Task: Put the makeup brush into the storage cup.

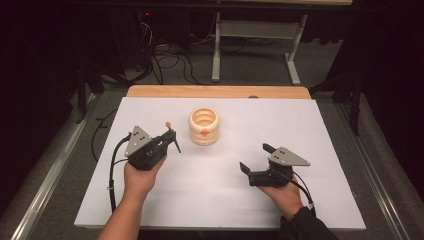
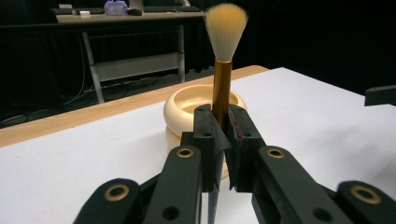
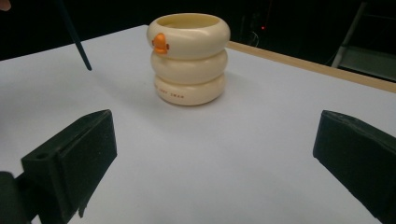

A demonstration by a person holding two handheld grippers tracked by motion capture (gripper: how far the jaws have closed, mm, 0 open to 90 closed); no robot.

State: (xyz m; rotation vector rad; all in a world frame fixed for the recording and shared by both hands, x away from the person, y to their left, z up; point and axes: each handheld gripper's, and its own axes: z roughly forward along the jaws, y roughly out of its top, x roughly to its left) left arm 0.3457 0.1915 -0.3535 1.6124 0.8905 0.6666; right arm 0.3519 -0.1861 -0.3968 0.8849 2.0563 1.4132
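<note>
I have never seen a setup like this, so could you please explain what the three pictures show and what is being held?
There is no robot arm here: a person holds a hand-operated gripper in each hand at a white table. The high view looks down from above the person's side. In it, the left gripper and the right gripper both show, with the forearms coming in from the bottom. The other two pictures come from cameras riding on each gripper, looking along its black fingers. On the table stands a cream holder shaped like three stacked rings, with a small orange mark on its side. The left gripper is shut on a brush, which stands upright with its pale bristles on top. The right gripper is open, holds nothing and faces the holder.
</note>
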